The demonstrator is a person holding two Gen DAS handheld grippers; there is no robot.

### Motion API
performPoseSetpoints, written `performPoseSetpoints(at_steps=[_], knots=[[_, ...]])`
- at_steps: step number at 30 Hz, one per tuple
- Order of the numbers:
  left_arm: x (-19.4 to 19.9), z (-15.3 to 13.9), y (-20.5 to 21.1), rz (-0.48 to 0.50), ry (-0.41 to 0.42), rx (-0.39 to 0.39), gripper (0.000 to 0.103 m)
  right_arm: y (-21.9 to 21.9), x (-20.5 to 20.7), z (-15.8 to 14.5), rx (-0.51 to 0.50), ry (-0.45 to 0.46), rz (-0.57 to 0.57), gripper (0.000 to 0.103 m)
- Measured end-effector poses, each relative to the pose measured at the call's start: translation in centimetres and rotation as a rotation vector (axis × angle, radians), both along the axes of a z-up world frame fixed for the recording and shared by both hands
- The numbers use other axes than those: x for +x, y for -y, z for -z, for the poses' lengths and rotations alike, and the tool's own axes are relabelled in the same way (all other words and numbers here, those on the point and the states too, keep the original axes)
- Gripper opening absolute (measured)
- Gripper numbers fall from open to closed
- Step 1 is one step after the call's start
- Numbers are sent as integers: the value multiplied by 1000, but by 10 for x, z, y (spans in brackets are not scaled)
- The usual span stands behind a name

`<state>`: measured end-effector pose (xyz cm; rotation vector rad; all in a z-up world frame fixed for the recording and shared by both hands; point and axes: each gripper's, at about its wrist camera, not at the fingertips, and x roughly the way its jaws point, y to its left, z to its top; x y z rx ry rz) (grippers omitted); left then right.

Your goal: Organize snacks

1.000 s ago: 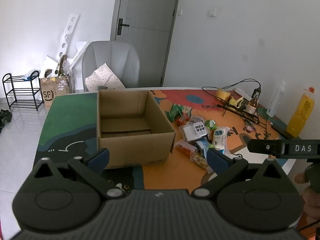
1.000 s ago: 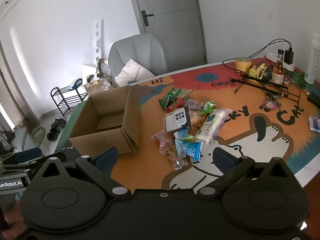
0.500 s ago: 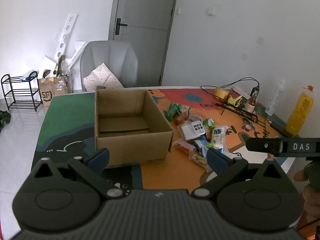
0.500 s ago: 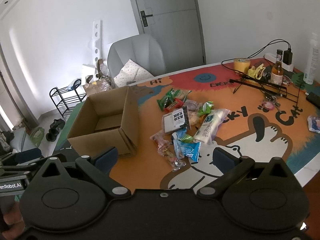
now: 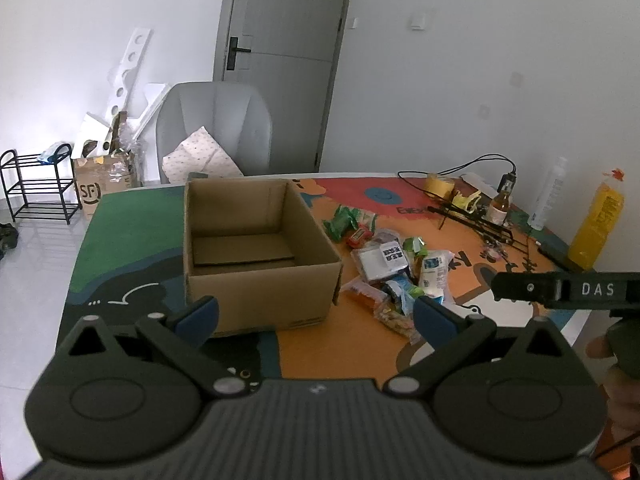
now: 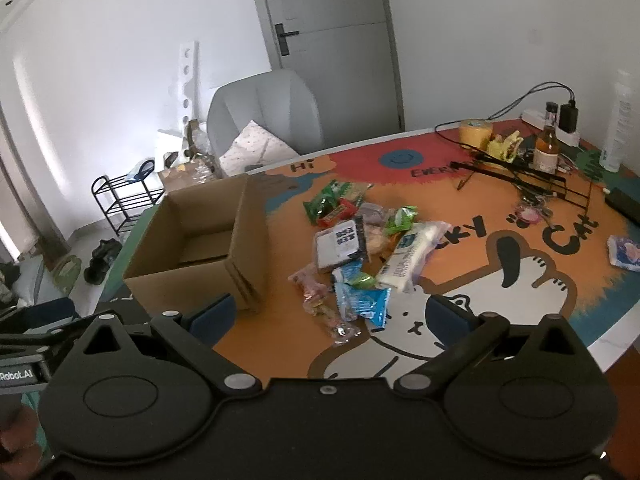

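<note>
An open cardboard box (image 5: 256,248) (image 6: 200,240) stands on the colourful table mat with nothing in it. To its right lies a heap of snack packets (image 5: 388,268) (image 6: 360,256): green bags, a white packet with a black label (image 6: 340,244), a long white bag (image 6: 412,260), a blue packet (image 6: 364,304). My left gripper (image 5: 316,314) hangs open above the table's near edge, in front of the box. My right gripper (image 6: 332,314) is open too, held above the near end of the heap. Neither holds anything.
At the table's far right are a tangle of black cables (image 6: 516,168), a tape roll (image 6: 474,132), a small brown bottle (image 6: 546,152), a white bottle (image 5: 550,196) and a yellow bottle (image 5: 596,228). A grey chair (image 5: 216,132) stands behind the table. A hand (image 5: 618,384) holds the right gripper.
Both views have pulled back and risen a little, so box and snacks sit slightly lower and smaller. Both grippers stay open and nothing on the table has moved.
</note>
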<state>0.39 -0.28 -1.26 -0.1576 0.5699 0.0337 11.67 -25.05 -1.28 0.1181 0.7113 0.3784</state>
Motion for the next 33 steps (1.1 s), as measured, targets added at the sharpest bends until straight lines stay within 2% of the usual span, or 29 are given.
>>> performPoseSetpoints(at_steps=[14, 28, 33], knots=[[32, 16, 14, 38, -6, -1, 103, 23, 24, 10, -14, 15, -23, 103], [74, 34, 47, 91, 10, -48, 100, 57, 59, 40, 76, -31, -101, 103], [96, 50, 62, 91, -25, -68, 90, 64, 72, 53, 57, -18, -145, 97]])
